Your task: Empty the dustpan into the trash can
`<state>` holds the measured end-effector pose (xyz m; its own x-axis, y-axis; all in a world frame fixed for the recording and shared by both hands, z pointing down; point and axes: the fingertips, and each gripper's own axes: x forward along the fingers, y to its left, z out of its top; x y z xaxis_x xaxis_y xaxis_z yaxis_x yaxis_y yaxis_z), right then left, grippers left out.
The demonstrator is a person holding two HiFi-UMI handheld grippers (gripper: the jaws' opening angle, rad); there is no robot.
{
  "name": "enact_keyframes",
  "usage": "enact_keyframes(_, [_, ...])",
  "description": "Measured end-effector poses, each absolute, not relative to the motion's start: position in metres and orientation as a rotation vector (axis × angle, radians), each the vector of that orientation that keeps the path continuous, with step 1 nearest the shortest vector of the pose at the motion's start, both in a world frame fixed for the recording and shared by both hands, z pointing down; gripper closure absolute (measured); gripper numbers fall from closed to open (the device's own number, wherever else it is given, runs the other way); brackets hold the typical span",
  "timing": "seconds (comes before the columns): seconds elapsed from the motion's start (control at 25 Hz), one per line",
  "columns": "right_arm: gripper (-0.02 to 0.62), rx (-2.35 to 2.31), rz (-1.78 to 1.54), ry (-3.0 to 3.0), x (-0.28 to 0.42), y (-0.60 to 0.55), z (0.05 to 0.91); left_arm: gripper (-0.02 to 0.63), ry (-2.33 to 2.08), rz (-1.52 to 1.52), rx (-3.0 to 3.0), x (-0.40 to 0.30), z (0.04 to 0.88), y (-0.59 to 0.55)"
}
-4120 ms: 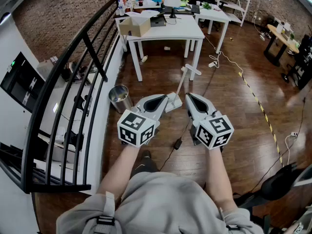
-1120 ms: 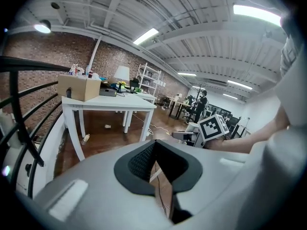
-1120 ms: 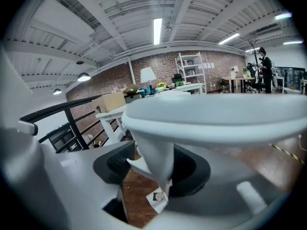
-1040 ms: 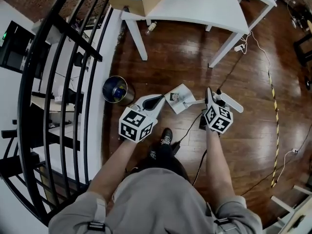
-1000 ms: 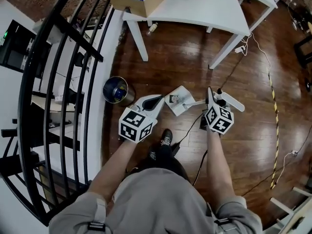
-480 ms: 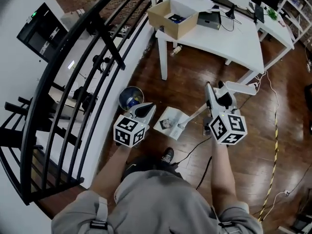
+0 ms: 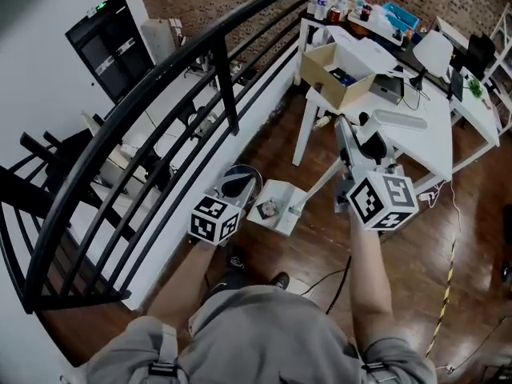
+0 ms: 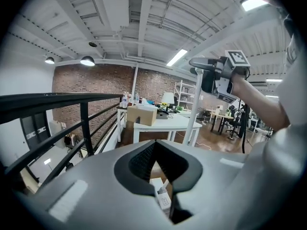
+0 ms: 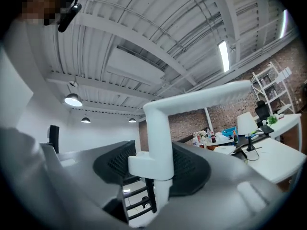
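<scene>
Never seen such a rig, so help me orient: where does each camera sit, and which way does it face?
Head view: on the person's head, looking steeply down at the round metal trash can; forearms, left gripper, right gripper show.
Left gripper view: on that gripper, facing the white rectangular table; shut jaws show.
Right gripper view: on that gripper, tilted ceilingward; jaws grip the white long-handled dustpan.
Shared: the dustpan, in all three.
</scene>
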<state>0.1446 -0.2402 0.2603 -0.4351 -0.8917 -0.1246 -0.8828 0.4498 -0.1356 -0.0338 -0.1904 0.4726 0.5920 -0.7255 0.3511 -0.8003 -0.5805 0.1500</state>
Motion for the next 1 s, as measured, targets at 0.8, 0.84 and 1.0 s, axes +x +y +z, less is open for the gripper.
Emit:
enact_keyframes(0.8, [0.391,-1.661,0.001,2.646,-0.029,-0.34,0.314,0.601,-1.21,0.257,2.466,-0.168,0.499,-0.253])
enact_keyframes(0.84, [0.391,-1.663,0.011,2.653,-0.038,-0.344,0.313,0.601,-1.21,0.247,2.46,-0.173,0.5,-0.254])
enact_keyframes(1.0, [0.391,-1.664,0.051,2.679,-0.076,-0.36,0.309,0.601,-1.233,0.213,2.434,-0.195,0.501,-0.256])
